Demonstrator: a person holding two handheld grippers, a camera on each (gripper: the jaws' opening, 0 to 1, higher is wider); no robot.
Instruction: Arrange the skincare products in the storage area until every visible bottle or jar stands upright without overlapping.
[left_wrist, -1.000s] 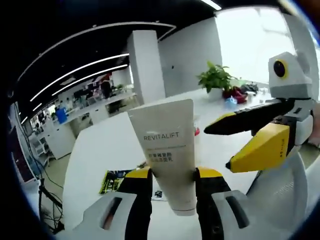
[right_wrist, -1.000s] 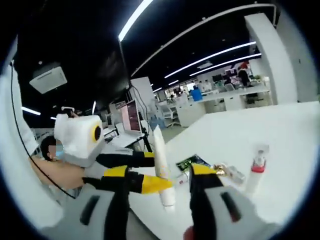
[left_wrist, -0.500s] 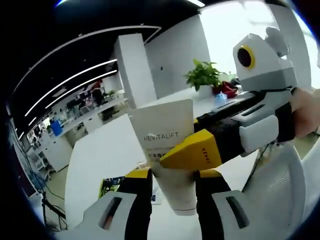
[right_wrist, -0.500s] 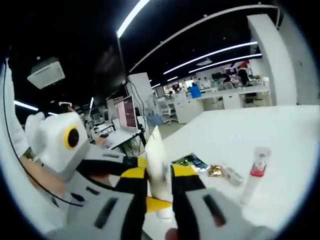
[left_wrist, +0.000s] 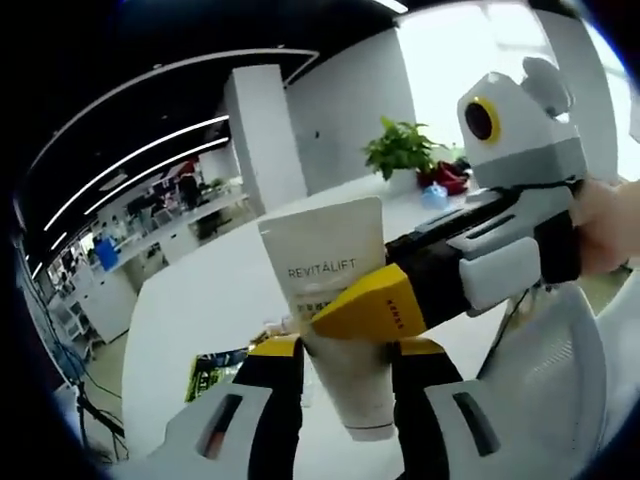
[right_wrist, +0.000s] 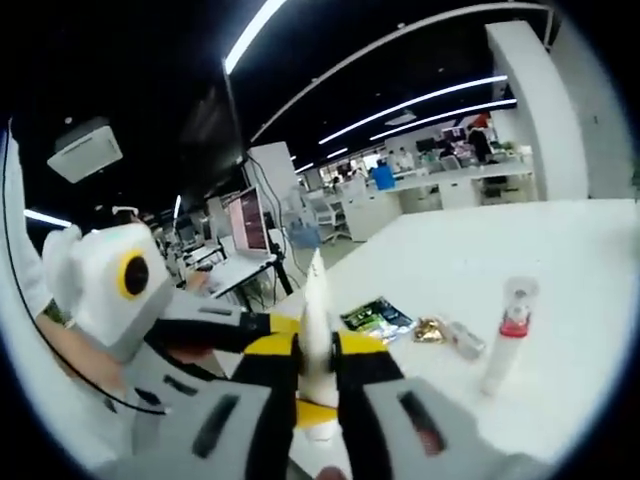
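— Where's the tube (left_wrist: 335, 310)?
— Up off the table (right_wrist: 560, 300), long axis upright, crimped end on top. Left gripper (left_wrist: 345, 350) pinches its lower body, right gripper (right_wrist: 318, 345) clamps it edge-on.
— Anything standing?
— A red-collared bottle (right_wrist: 508, 340) upright on the table, near a dark packet (right_wrist: 375, 317) lying flat.

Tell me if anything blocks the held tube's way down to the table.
Nothing visible does. Both claws, left and right, grip the white REVITALIFT tube over bare white table; the red-collared clear bottle stands off to one side.
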